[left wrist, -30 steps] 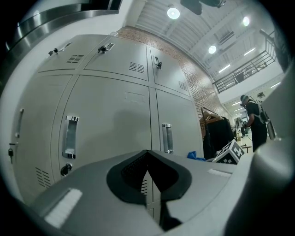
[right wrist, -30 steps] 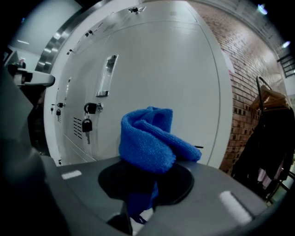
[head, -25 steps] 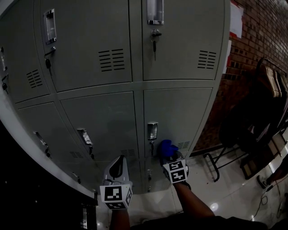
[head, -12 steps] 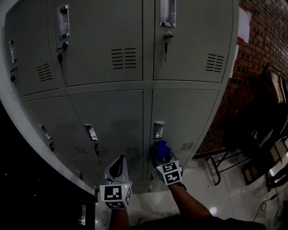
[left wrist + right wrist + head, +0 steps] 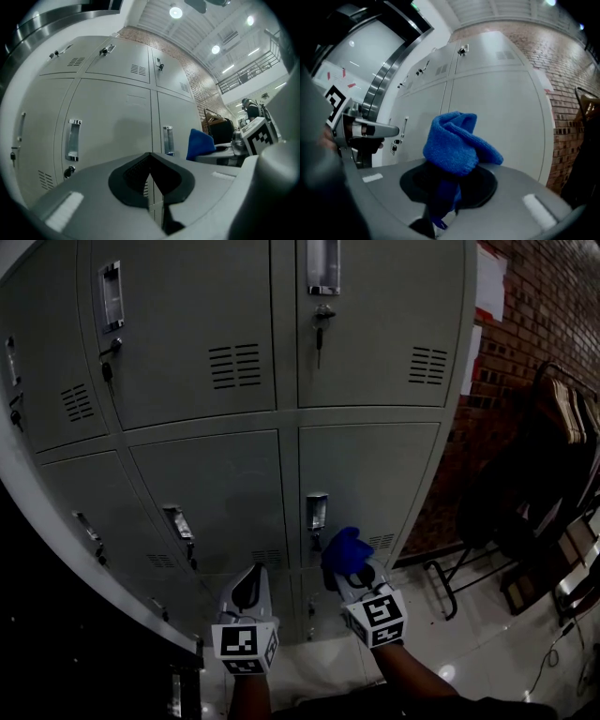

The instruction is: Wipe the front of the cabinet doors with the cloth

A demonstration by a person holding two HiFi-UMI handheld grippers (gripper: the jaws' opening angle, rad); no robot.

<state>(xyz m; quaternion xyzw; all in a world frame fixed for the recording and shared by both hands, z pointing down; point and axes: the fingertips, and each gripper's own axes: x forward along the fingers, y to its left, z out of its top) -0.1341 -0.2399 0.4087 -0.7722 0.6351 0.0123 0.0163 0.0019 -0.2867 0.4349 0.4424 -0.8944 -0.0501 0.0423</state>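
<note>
Right gripper (image 5: 354,576): clamped on cloth (image 5: 345,547).
Cloth: blue, bunched, by door (image 5: 375,474) below handle (image 5: 317,512); possibly touching, unclear.
Left gripper (image 5: 247,585): jaws together, empty.

Cloth (image 5: 347,549): bright blue. Cabinet doors (image 5: 220,488): uniform pale grey. Brick wall (image 5: 553,296), upper right of frame: red-brown, pale mortar grid. Left gripper (image 5: 251,576) and right gripper (image 5: 349,570): light grey, black-and-white square markers.

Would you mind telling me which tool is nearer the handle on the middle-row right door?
Right. The right tool, shut on the blue cloth, is just below-right of the handle; the left tool, shut, is farther down-left.
</note>
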